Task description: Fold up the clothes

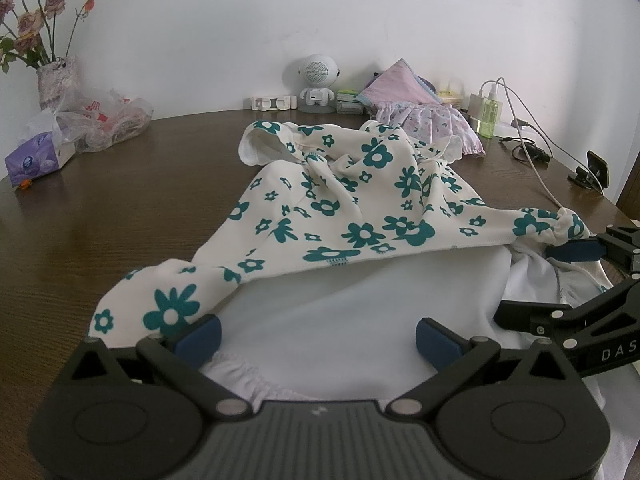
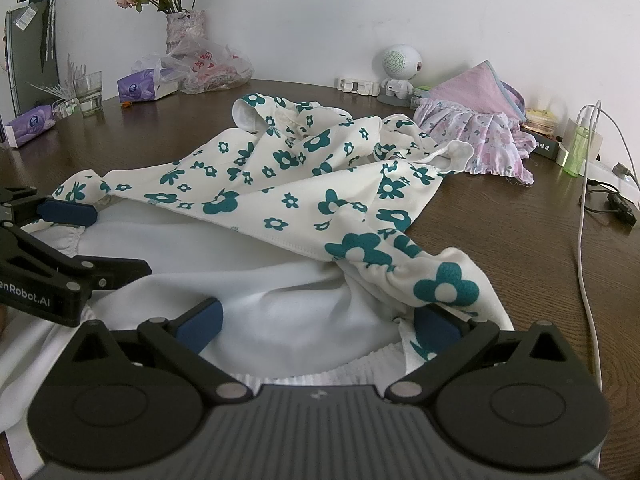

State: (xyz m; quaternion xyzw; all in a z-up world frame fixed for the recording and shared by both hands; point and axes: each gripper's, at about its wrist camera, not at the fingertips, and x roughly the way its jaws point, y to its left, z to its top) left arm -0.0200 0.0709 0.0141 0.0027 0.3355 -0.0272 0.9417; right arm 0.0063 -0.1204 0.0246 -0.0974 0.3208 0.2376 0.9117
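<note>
A white garment with teal flowers [image 1: 360,200] [image 2: 300,176] lies crumpled on the brown table [image 1: 140,200]. Its near hem is lifted, so the plain white inside [image 1: 340,300] [image 2: 240,272] shows. My left gripper [image 1: 318,336] is open wide at the hem, and floral cloth is draped over its left finger [image 1: 198,334]. My right gripper [image 2: 318,324] is also open wide, with bunched floral cloth over its right finger [image 2: 436,328]. Each gripper shows at the edge of the other's view, right gripper [image 1: 536,280] and left gripper [image 2: 108,240], both at the hem's ends.
Along the wall stand a vase of dried flowers [image 2: 186,28], a plastic bag [image 2: 208,66], tissue boxes [image 2: 140,86], a glass [image 2: 89,92], a white robot-shaped speaker [image 2: 400,68] and a pile of pink clothes [image 2: 476,120]. A green bottle [image 2: 576,148] and cables [image 2: 588,200] sit at the right.
</note>
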